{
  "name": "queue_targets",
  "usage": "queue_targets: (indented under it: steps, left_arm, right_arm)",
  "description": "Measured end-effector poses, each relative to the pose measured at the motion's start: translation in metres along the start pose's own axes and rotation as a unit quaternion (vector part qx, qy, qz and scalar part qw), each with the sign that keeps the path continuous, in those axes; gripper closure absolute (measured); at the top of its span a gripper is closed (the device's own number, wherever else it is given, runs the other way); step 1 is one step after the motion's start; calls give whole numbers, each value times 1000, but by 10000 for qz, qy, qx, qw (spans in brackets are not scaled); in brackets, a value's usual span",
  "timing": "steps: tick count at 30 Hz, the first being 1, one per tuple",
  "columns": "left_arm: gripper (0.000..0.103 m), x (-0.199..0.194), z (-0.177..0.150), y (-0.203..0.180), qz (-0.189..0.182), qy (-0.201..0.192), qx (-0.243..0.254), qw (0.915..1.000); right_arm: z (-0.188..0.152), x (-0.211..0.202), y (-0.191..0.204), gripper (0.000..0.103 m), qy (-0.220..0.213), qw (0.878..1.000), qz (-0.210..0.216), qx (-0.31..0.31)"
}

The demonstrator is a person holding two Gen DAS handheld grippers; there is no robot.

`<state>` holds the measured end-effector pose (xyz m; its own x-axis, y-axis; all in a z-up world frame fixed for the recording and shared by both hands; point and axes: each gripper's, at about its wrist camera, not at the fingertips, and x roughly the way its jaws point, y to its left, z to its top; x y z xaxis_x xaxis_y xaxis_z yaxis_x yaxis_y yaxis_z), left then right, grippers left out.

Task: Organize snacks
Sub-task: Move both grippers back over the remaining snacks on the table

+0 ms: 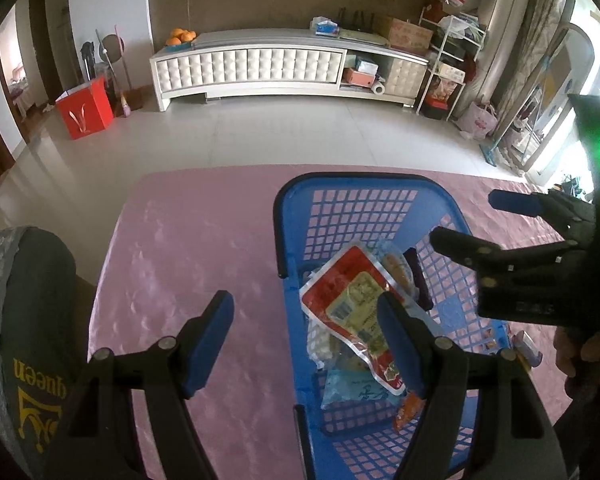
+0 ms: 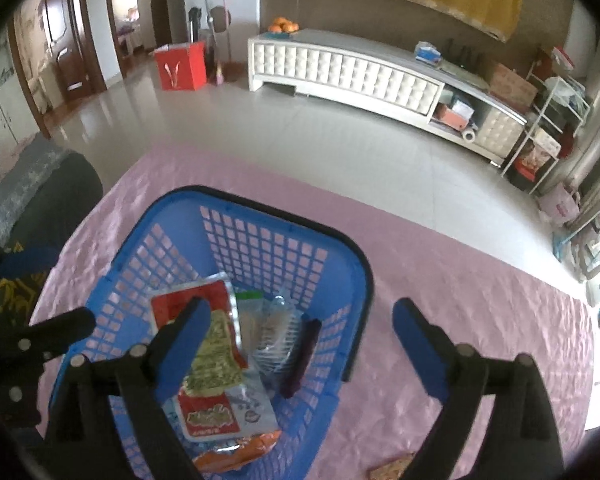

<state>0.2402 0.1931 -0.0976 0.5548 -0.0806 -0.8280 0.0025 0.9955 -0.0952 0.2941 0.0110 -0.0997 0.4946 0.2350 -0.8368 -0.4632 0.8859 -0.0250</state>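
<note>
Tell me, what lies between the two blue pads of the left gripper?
Only bare pink tablecloth and the blue plastic basket's near wall, in the left wrist view. The left gripper is open and holds nothing; the red snack packet lies beyond its right pad.

Red snack pack (image 1: 346,292): my left tool (image 1: 306,338) covers its near corner, print too blurred to read. Packets under it mostly buried. Orange packet (image 2: 236,450) cut off at the right view's bottom edge, as is a brown item (image 2: 392,469) on the counter (image 2: 480,280).
</note>
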Motion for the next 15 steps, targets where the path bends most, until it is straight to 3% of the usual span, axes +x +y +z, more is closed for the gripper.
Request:
queue_targets:
  steps: [15]
  left_arm:
    - [31,-73,-26,-56,-39,-529,330,9980]
  right_arm:
    - [-37,-97,-11,6,-379,9978,518,189]
